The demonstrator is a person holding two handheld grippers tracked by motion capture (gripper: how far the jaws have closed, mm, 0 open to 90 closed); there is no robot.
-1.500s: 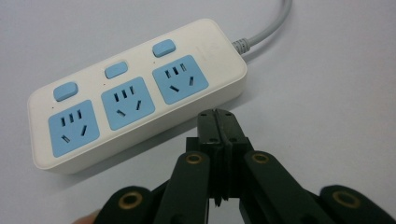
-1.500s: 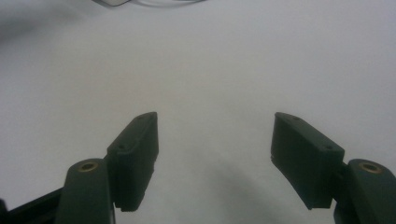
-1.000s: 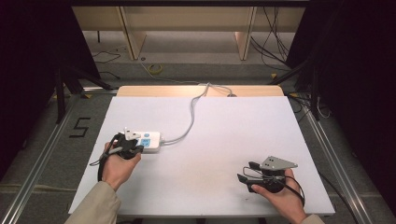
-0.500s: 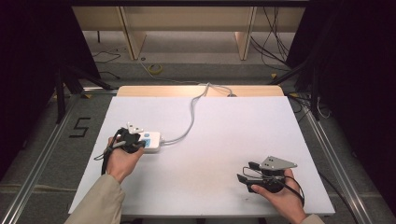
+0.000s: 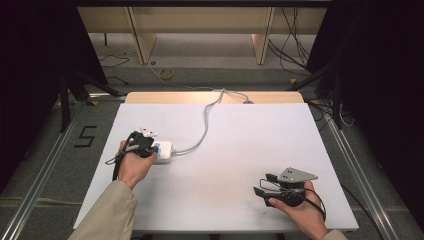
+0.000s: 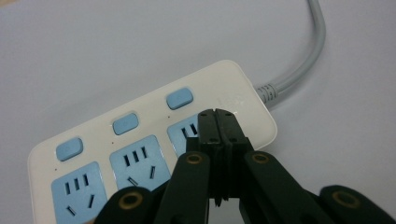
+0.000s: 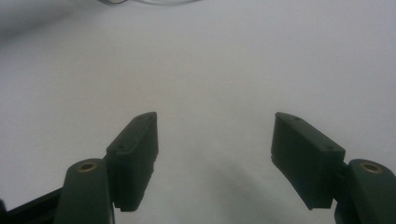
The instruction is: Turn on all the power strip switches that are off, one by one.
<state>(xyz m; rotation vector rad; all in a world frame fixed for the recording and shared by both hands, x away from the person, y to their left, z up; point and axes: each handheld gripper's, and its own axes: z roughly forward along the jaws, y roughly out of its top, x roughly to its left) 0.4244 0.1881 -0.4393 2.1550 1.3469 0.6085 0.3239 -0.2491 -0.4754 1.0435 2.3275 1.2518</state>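
**Closed tips over the strip's end switch — press clean, not sideways**

My left gripper point(image 6: 217, 114) has its jaws pinched together w/ nothing between them, so I'm using it as one blunt poker. In the left gripper view the tips hover over the cord end of the power strip point(image 6: 93, 144), just below the switch nearest the cord point(image 6: 180, 98) and partly covering the third socket point(image 6: 180, 135). Can't tell if they touch the plastic yet.

The power strip point(image 5: 163, 151) lies flat near the left edge of the table point(image 5: 240, 150), its grey cord point(image 5: 202, 131) running off toward the far edge. Two more blue switches point(image 6: 125, 123) and point(image 6: 69, 148) sit in a row, each above its own socket.

My guess at the step: push a switch. To do it well:
- keep jaws shut, so the tip stays narrow & hits one button only
- nudge tips up off the socket face onto the blue pad, center of it
- come straight down; the strip is loose on a smooth top and prob. slides if I shove at an angle
- stay out of the socket slots

My right gripper point(image 5: 265, 184) rests near the table's right front, well apart from the strip, jaws spread wide & empty over bare white surface. It could brace the strip if it skids.
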